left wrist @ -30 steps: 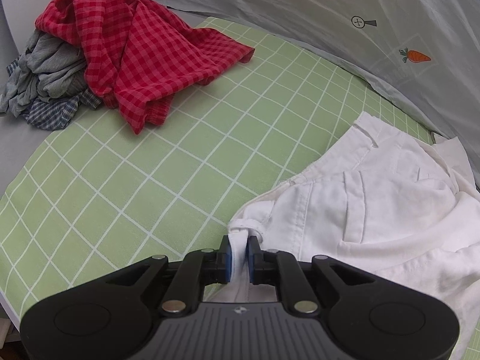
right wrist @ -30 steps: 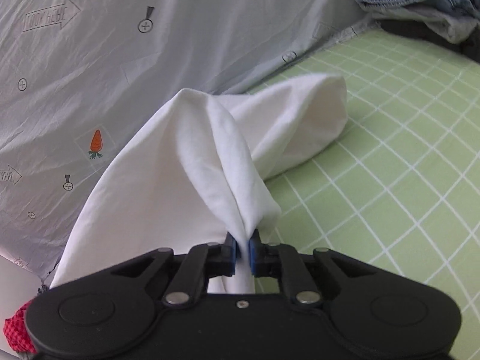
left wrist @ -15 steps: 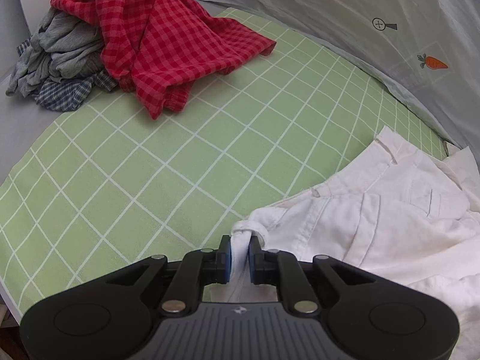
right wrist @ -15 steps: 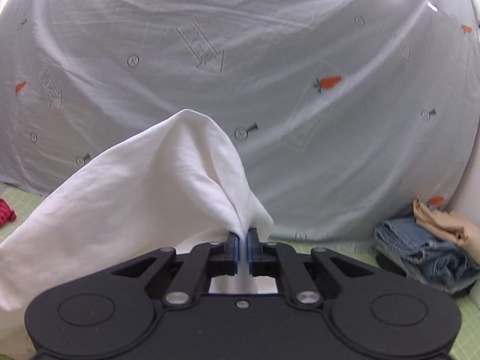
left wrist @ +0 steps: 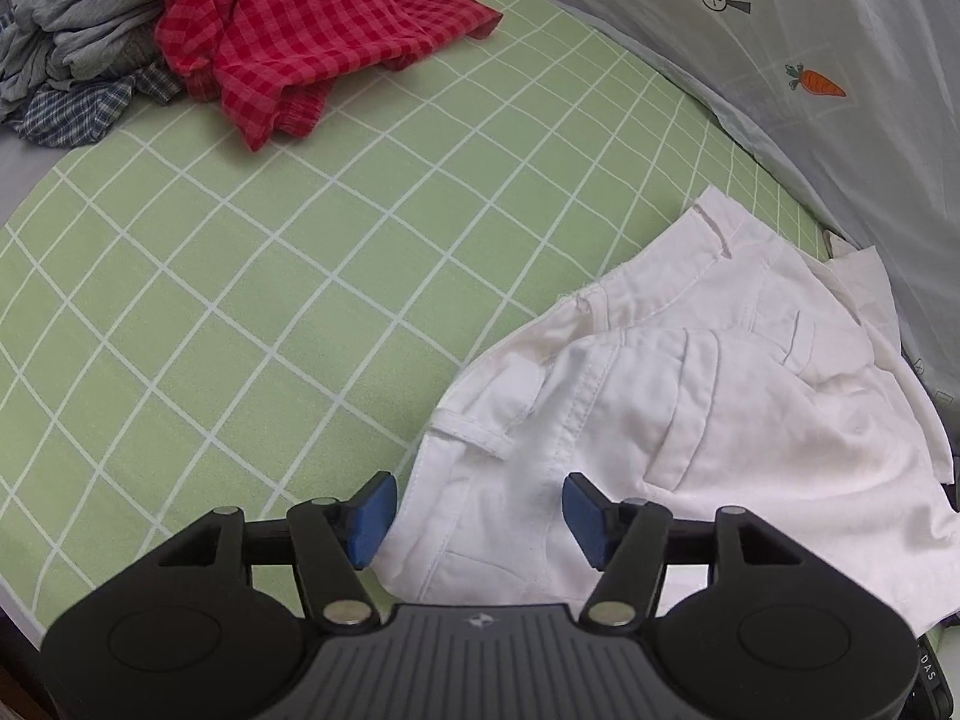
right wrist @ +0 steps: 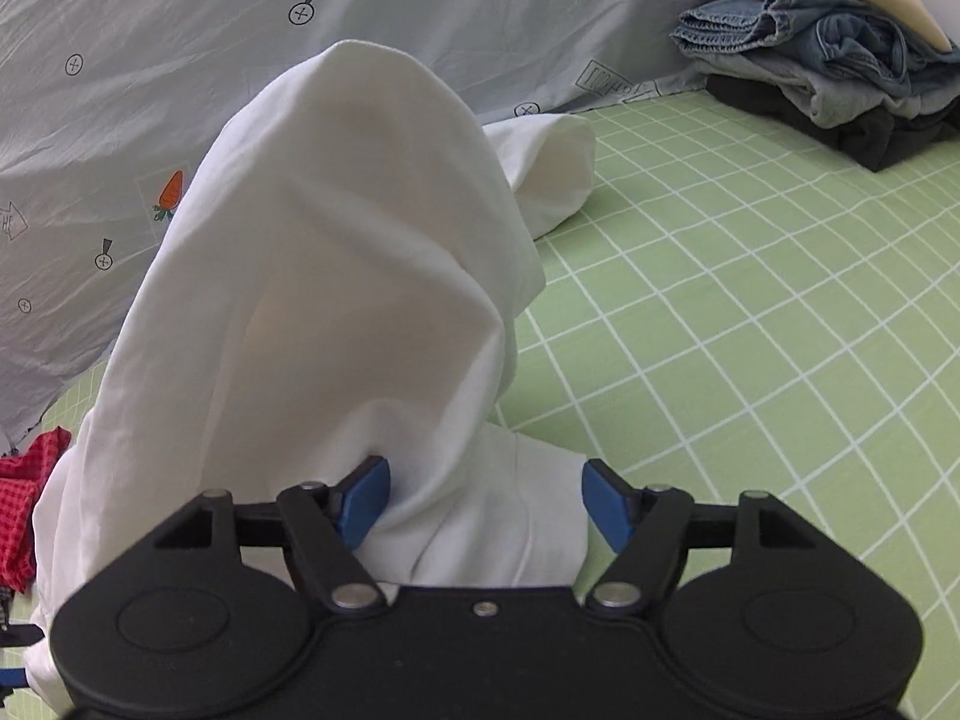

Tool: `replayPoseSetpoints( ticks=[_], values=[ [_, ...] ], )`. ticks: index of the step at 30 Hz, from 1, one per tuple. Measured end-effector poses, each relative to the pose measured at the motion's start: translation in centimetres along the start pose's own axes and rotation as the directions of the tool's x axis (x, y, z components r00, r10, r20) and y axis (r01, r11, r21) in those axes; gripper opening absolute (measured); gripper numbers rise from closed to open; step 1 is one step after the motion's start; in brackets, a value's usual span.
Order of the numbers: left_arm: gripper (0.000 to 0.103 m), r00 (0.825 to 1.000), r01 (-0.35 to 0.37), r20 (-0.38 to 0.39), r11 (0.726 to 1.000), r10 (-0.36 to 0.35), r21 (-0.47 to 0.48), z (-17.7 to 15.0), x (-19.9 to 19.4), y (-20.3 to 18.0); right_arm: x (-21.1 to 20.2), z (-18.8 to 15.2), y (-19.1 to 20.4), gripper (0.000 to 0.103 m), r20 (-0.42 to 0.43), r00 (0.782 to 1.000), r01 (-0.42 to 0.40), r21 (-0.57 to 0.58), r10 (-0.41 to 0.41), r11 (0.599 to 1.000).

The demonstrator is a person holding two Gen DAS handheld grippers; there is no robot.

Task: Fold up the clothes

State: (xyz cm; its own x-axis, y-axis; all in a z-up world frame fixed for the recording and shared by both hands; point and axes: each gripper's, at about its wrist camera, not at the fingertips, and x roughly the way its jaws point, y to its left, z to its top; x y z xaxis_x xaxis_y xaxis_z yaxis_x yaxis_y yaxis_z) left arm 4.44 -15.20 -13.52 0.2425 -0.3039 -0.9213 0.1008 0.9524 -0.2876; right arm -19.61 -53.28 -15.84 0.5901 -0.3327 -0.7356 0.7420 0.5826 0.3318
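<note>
White trousers (left wrist: 660, 408) lie on the green checked sheet (left wrist: 252, 300), waistband and pockets up, at the right of the left wrist view. My left gripper (left wrist: 477, 519) is open, its blue pads either side of the waistband cloth without gripping it. In the right wrist view the trousers' leg (right wrist: 336, 276) stands bunched in a tall fold just ahead of my right gripper (right wrist: 486, 504). That gripper is open, with cloth lying between its pads. The leg's end (right wrist: 546, 174) rests on the sheet farther back.
A red checked garment (left wrist: 300, 30) and grey and blue clothes (left wrist: 78, 54) are heaped at the far left. Folded jeans and dark clothes (right wrist: 840, 72) are stacked at the far right. A grey printed sheet (right wrist: 180, 60) hangs behind the bed.
Both grippers have opened and let go of the white trousers. The waistband now lies flat on the sheet, and the lifted leg has slumped into a bunched fold.
</note>
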Motion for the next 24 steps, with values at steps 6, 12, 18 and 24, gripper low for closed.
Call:
replayPoseSetpoints(
  ticks=[6, 12, 18, 24],
  values=[
    [0.066, 0.998, -0.058, -0.022, 0.997, 0.060, 0.053, 0.0, 1.5, -0.9, 2.1, -0.6, 1.7, 0.069, -0.054, 0.998, -0.032, 0.018, 0.033, 0.999],
    [0.068, 0.997, -0.079, -0.013, 0.992, 0.081, 0.096, 0.7, 1.6, 0.2, 3.8, -0.6, 6.2, 0.069, -0.077, 0.996, -0.044, -0.097, 0.036, 0.994],
    [0.075, 0.989, -0.147, 0.040, 0.987, 0.144, 0.069, 1.9, 0.5, 3.7, 6.6, -0.8, 13.5, 0.069, -0.108, 0.992, -0.098, -0.255, 0.072, 0.962],
    [0.075, 0.952, -0.288, 0.104, 0.957, 0.289, -0.027, 3.4, -1.6, 8.0, 9.1, -1.8, 21.5, 0.069, -0.169, 0.972, -0.216, -0.371, 0.163, 0.903]
  ],
)
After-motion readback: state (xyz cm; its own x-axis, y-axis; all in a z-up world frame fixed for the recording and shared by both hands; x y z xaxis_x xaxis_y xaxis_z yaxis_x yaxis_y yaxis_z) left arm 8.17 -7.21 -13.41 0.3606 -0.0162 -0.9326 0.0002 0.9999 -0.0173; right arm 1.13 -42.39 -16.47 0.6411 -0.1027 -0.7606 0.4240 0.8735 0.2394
